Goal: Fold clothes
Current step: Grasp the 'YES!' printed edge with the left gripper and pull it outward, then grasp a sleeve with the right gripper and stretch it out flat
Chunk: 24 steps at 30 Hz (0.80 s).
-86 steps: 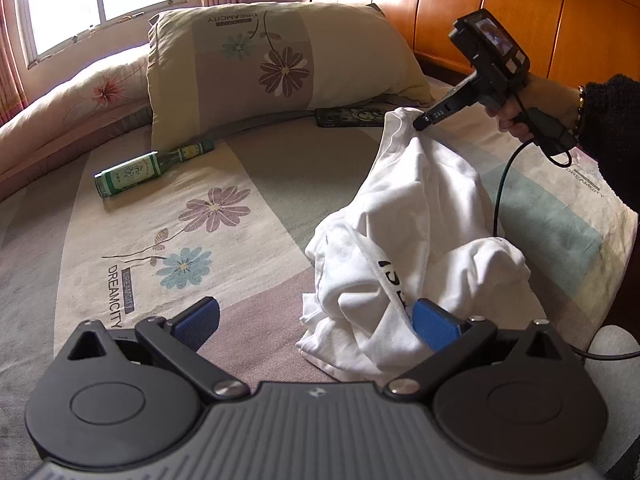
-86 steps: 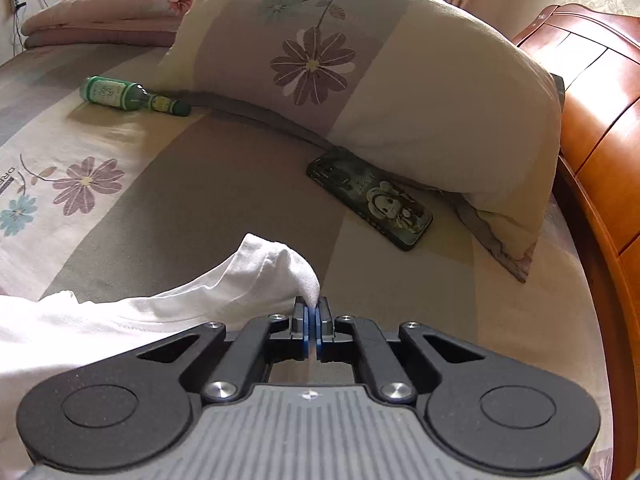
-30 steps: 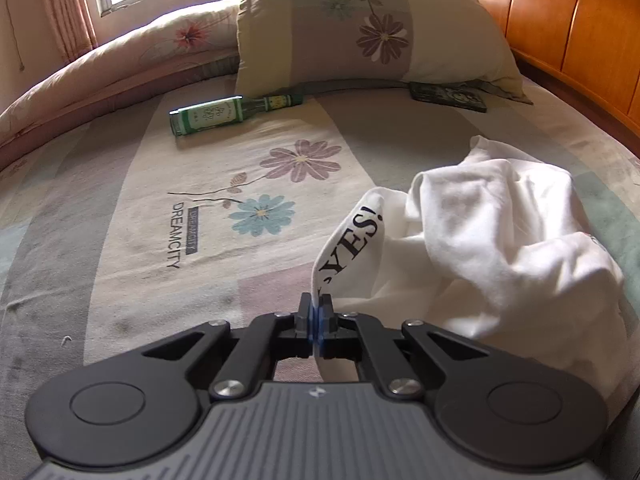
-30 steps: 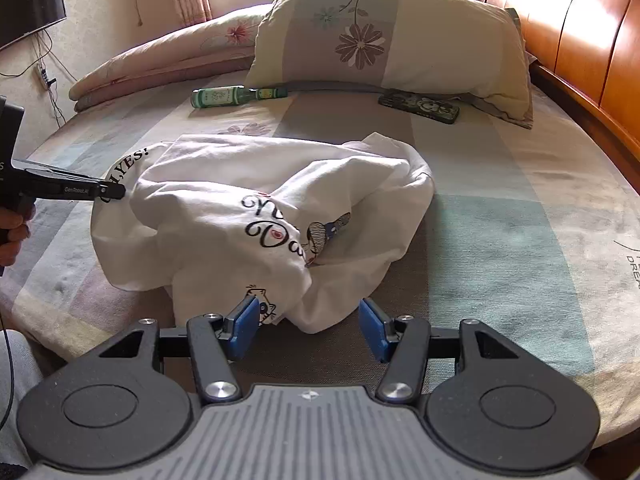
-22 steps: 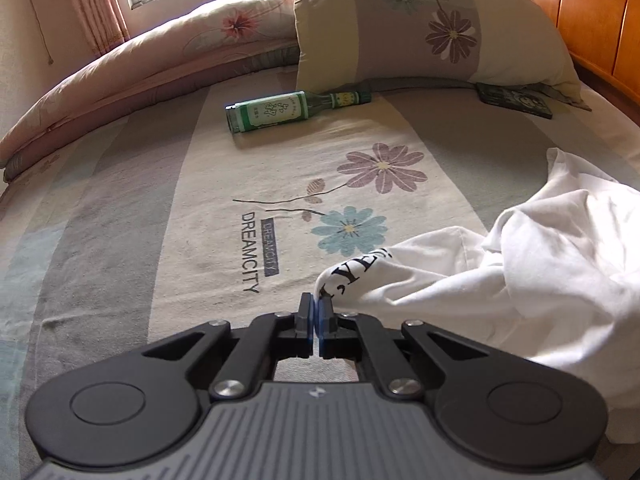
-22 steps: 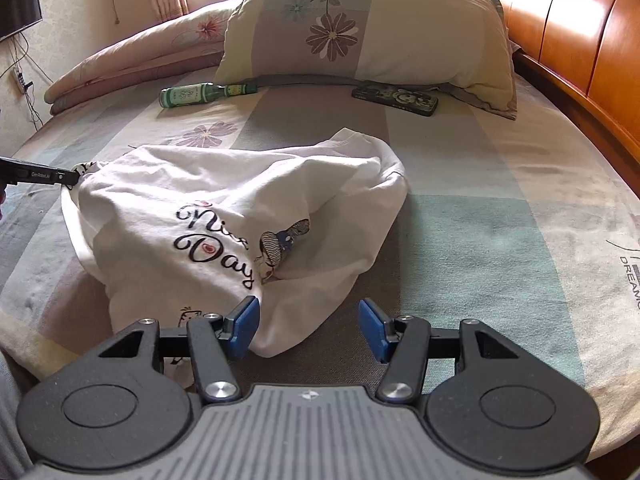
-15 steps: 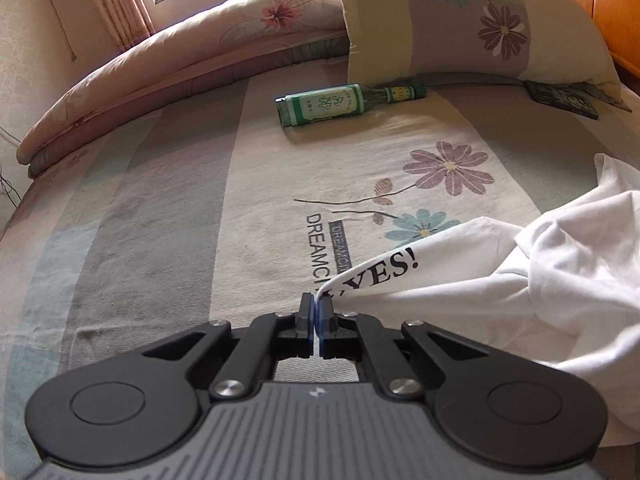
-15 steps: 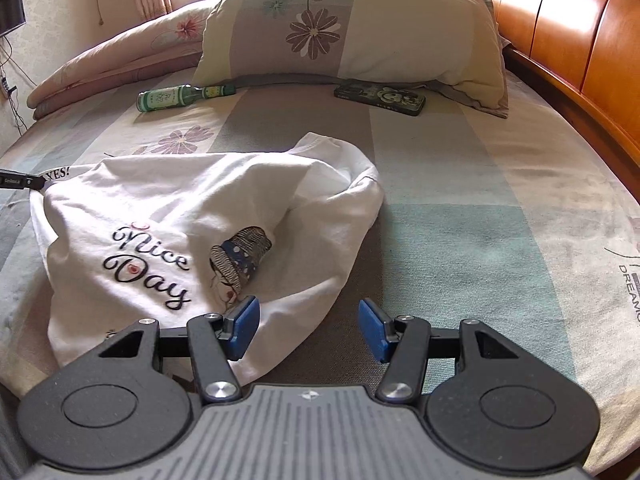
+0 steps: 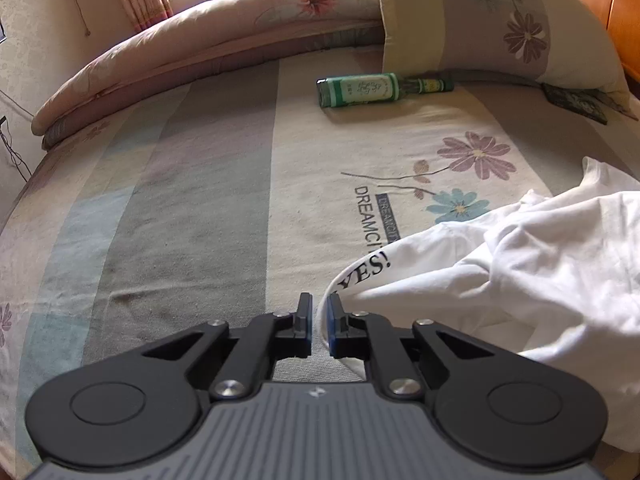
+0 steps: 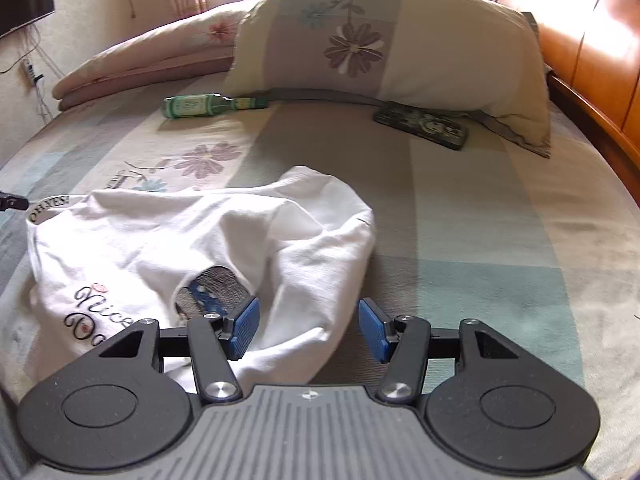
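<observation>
Left gripper [image 9: 319, 322]: jaws opening, previously clamped; T-shirt [image 9: 500, 280] hem loose between them.
Right gripper [image 10: 307, 328]: jaws unchanged, half-wide, holding nothing.

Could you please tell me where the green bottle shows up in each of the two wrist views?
Left wrist view: green bottle lies upper centre-right, its neck toward the pillow.
Right wrist view: green bottle lies upper left.
Shared landmark: the floral pillow, just right of the bottle in both views.
</observation>
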Available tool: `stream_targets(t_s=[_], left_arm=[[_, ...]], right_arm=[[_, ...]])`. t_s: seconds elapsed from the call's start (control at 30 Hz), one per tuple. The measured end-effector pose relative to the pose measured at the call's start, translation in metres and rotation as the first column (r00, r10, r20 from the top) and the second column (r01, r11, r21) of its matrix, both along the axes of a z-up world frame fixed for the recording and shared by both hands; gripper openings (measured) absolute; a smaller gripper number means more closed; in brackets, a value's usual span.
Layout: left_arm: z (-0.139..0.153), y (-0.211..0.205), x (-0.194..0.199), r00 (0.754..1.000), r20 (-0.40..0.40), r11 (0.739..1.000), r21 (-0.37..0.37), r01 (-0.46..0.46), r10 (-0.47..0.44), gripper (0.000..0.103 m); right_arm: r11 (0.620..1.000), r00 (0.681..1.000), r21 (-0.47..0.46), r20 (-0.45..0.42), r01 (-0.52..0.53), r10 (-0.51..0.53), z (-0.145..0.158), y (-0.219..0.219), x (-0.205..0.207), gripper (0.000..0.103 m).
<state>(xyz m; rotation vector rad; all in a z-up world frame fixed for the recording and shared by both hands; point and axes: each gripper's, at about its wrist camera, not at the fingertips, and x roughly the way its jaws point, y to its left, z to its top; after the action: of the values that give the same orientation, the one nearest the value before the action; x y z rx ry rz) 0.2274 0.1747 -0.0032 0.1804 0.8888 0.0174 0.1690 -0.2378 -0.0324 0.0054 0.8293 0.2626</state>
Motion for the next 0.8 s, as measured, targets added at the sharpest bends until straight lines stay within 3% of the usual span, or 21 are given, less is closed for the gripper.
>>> stream_targets(t_s=[0.1, 0.17, 0.23, 0.4, 0.63, 0.73, 0.8], left_arm=[[0.013, -0.030, -0.011, 0.993, 0.015, 0.993, -0.041, 0.115, -0.114, 0.026], [0.015, -0.054, -0.019, 0.981, 0.013, 0.979, -0.059, 0.195, -0.195, 0.027], [0.013, -0.080, -0.029, 0.962, 0.003, 0.959, -0.074, 0.273, -0.274, 0.030], [0.005, -0.133, -0.054, 0.915, 0.008, 0.908, -0.123, 0.401, -0.403, 0.048], [-0.008, -0.185, -0.094, 0.898, 0.055, 0.887, -0.141, 0.440, -0.437, 0.070], [-0.012, -0.199, -0.108, 0.908, 0.089, 0.895, -0.152, 0.418, -0.409, 0.071], [-0.016, -0.202, -0.111, 0.922, 0.090, 0.898, -0.207, 0.387, -0.376, 0.073]], right_arm=[[0.999, 0.999, 0.020, -0.012, -0.047, 0.047, 0.001, 0.015, -0.006, 0.061], [0.998, 0.998, 0.036, -0.025, -0.048, 0.049, -0.001, 0.019, -0.011, 0.061], [0.998, 0.998, 0.064, -0.059, -0.021, 0.025, -0.008, 0.014, -0.020, 0.061], [0.991, 0.992, 0.130, -0.124, 0.039, -0.023, -0.025, -0.003, -0.044, 0.061], [0.939, 0.977, 0.325, -0.209, 0.113, -0.045, -0.049, -0.017, -0.058, 0.061], [0.885, 0.969, 0.438, -0.239, 0.158, -0.054, -0.063, -0.020, -0.054, 0.061], [0.845, 0.964, 0.499, -0.256, 0.194, -0.071, -0.070, -0.023, -0.051, 0.060]])
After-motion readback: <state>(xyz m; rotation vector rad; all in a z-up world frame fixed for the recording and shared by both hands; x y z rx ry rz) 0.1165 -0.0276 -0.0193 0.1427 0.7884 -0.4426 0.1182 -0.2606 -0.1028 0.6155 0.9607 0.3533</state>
